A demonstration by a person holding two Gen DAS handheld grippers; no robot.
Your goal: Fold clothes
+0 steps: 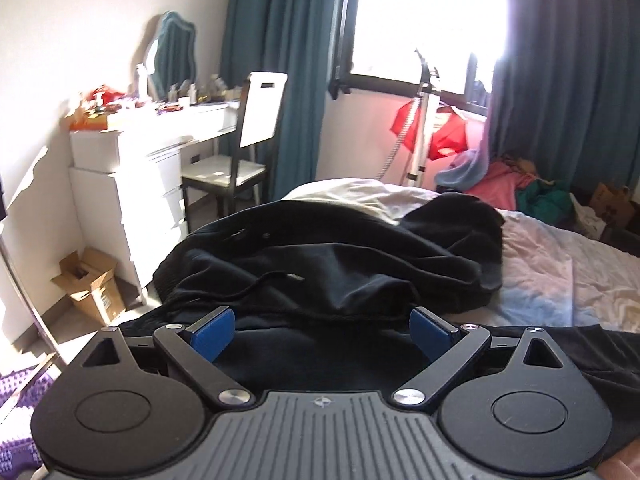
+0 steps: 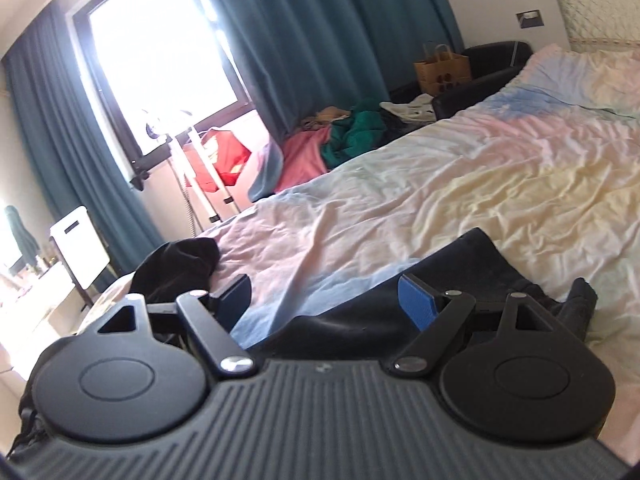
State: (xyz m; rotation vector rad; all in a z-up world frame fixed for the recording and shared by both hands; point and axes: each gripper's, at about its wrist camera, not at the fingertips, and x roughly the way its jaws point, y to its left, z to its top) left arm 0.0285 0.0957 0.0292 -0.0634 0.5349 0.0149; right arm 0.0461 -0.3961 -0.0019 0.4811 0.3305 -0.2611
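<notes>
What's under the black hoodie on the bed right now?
The black hoodie lies crumpled on the pastel bedsheet, with a white sheet showing behind it. Whatever lies directly beneath its bulk is covered.

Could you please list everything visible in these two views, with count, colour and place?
hoodie: one, black, crumpled on the bed's near end
bed sheet: one, pastel, rumpled
curtains: teal, flanking the window
dresser: one, white, cluttered, left wall
mirror: one, on the dresser
chair: one, white back, by the dresser
cardboard box: one, brown, on the floor
clothes pile: pink, green, beyond the bed
paper bag: one, brown, far corner
left gripper: jaws open over the hoodie
right gripper: jaws open
</notes>
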